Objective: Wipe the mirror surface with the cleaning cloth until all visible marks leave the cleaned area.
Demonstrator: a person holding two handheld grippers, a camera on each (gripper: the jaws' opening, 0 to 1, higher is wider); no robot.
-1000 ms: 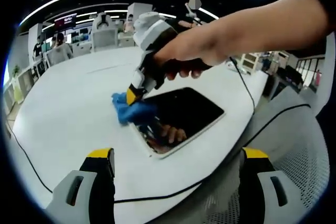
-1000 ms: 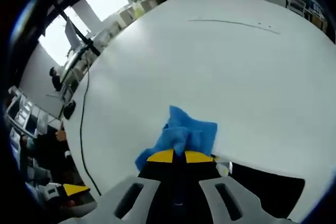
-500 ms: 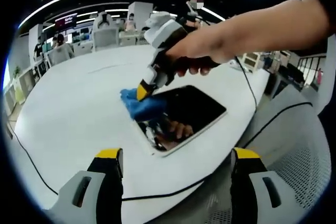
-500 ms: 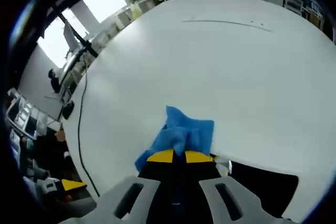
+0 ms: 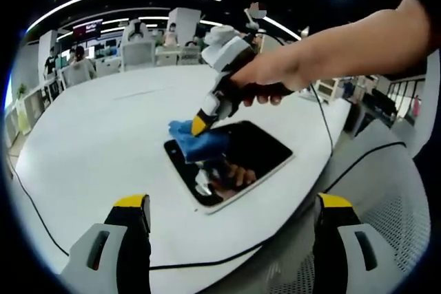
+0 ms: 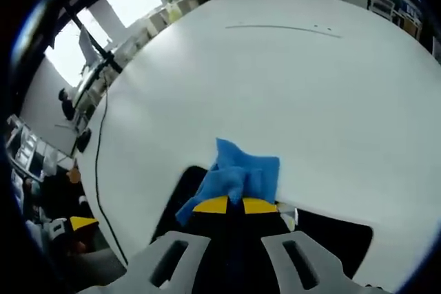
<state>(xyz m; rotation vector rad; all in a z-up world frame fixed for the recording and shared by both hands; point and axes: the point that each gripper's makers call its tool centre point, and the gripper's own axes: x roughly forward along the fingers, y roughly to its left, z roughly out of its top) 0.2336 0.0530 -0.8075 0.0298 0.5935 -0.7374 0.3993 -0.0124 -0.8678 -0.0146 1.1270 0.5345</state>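
A dark rectangular mirror (image 5: 238,160) with a white rim lies flat on the white table (image 5: 103,135). In the left gripper view a hand holds my right gripper (image 5: 200,127), which is shut on a blue cleaning cloth (image 5: 200,144) and presses it onto the mirror's far left part. The mirror reflects the hand. In the right gripper view the blue cloth (image 6: 241,173) bunches out past the yellow-tipped jaws of my right gripper (image 6: 235,204), with the dark mirror (image 6: 180,191) beneath. My left gripper (image 5: 224,208) hovers open near the table edge, nothing between its jaws.
A black cable (image 5: 227,256) runs along the table's near edge in the left gripper view, and another cable (image 6: 98,156) curves down the table's left side in the right gripper view. Chairs, desks and people (image 5: 76,63) stand beyond the table's far side.
My right gripper has slid the cloth across the mirror, from its left edge further onto the glass. The left gripper's jaws narrowed slightly, then widened again.
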